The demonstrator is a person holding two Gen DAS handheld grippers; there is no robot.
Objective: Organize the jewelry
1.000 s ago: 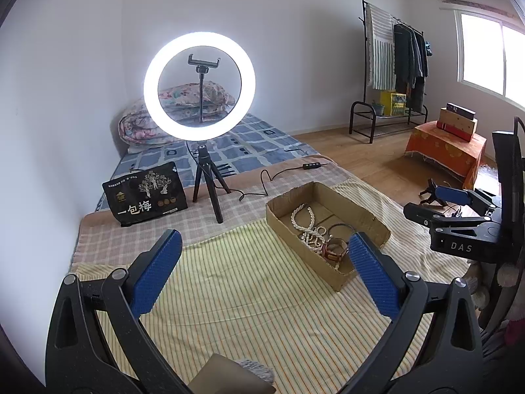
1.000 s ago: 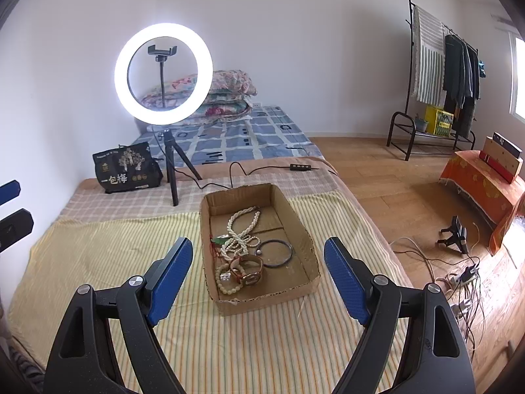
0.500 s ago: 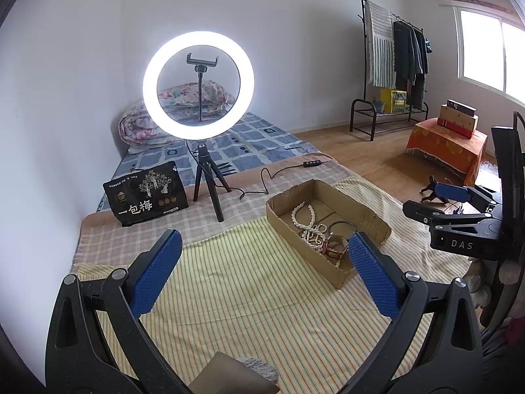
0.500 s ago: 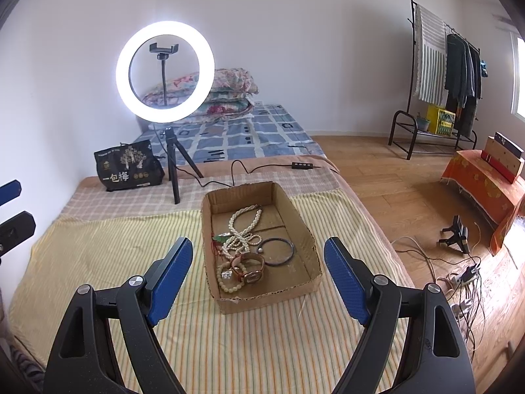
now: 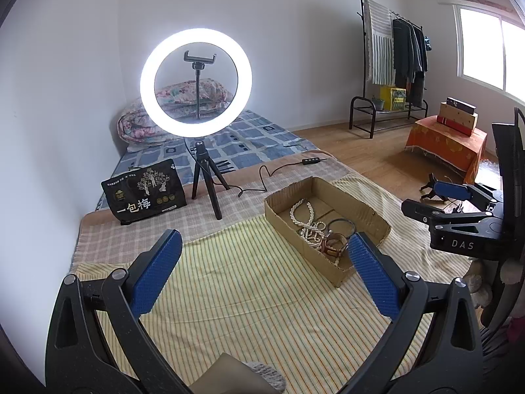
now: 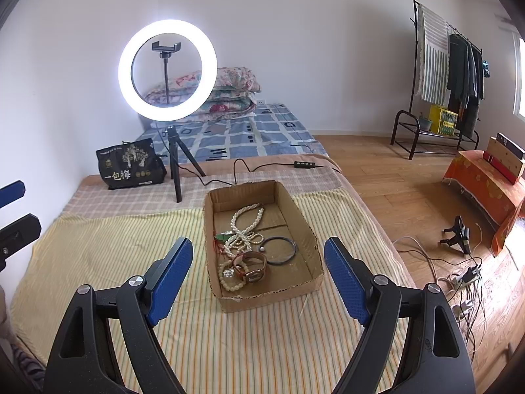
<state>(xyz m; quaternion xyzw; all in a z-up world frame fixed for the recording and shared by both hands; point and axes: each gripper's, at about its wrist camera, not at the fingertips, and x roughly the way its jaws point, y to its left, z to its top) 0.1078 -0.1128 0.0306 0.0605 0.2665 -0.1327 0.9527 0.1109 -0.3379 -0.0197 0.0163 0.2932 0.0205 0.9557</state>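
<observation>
A shallow cardboard box (image 6: 310,239) lies on the striped yellow cloth (image 6: 115,249). In it are a white pearl necklace (image 6: 246,221), a dark bangle (image 6: 279,251), a brown-strapped watch (image 6: 252,267) and a bead bracelet (image 6: 229,280). My right gripper (image 6: 259,279) is open and empty, hovering just short of the box's near end. My left gripper (image 5: 262,272) is open and empty, above the cloth to the left of the box (image 5: 282,218). The right gripper shows at the right edge of the left wrist view (image 5: 449,203).
A lit ring light on a tripod (image 6: 167,69) stands behind the box, its cable (image 6: 236,167) trailing across the bed. A black snack bag (image 6: 129,164) leans at the back left. The bed's right edge drops to a wooden floor with loose cables (image 6: 459,275).
Both views have shifted slightly. The box sits a little closer and lower in the right wrist view. Both grippers stay open and empty.
</observation>
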